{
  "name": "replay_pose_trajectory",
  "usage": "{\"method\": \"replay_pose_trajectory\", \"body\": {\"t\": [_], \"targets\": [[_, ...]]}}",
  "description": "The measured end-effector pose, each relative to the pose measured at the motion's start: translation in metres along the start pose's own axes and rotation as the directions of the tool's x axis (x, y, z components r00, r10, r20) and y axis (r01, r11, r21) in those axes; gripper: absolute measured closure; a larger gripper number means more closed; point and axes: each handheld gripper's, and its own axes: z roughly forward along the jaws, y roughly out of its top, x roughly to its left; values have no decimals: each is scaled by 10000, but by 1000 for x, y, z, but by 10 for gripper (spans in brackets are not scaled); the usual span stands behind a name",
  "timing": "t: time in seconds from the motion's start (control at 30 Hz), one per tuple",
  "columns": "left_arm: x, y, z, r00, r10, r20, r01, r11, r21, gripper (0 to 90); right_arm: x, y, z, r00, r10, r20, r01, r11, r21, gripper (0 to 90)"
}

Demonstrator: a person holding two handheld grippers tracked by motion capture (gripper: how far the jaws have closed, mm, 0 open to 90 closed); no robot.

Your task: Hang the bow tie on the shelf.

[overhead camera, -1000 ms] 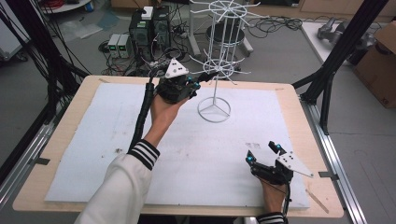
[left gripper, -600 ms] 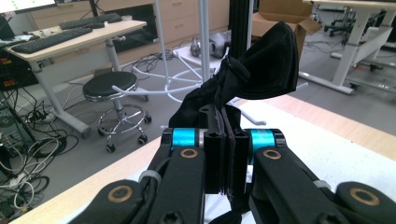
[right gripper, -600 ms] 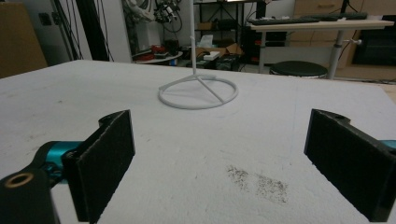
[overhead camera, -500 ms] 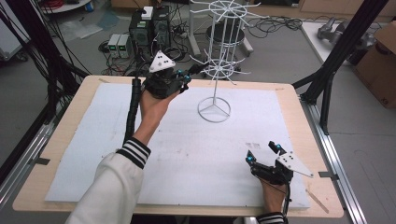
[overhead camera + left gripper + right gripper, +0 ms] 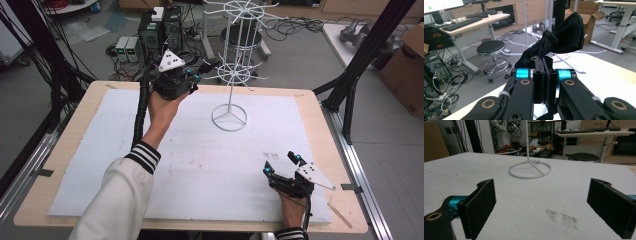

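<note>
Left claw (image 5: 200, 75) raised above the table's (image 5: 60, 150) far edge, beside the white wire rack (image 5: 235, 75). Left gripper view adds detail — jaws pinching a black cloth (image 5: 564, 37). Right claw (image 5: 282, 165) rests near the right front corner — jaws spread, nothing between.

A piece of matt black cloth (image 5: 564, 37), soft and creased, sits pinched between the left gripper (image 5: 192, 75)'s jaws, whose pads look like dark, finely textured foam. Shiny teal metal collars and brass-coloured rivets catch the light on its matt black plastic links. The right gripper (image 5: 281, 167), near right, carries the same rough black pads (image 5: 482, 205) and a smooth pale grey plate. The wire stand (image 5: 230, 75), far centre, is thin metal coated glossy white. The table (image 5: 320, 107) has a pale wood edge under a white, grainy, matt sheet (image 5: 200, 160), scuffed grey in one patch.
</note>
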Motion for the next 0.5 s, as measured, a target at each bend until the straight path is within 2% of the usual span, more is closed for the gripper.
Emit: {"method": "replay_pose_trajectory", "body": {"t": [0.17, 0.3, 0.5], "targets": [[3, -5, 10, 9998, 183, -91, -181, 9996, 218, 879, 0, 0, 0, 10000, -5, -19, 5, 10000, -29, 75], [3, -8, 17, 9996, 218, -177, -215, 9996, 208, 879, 0, 0, 0, 10000, -17, -2, 17, 10000, -85, 75], [2, -11, 23, 9992, 342, -211, -333, 9986, 403, 878, -1, 0, 0, 10000, 6, 1, -6, 9999, -124, 75]]}}
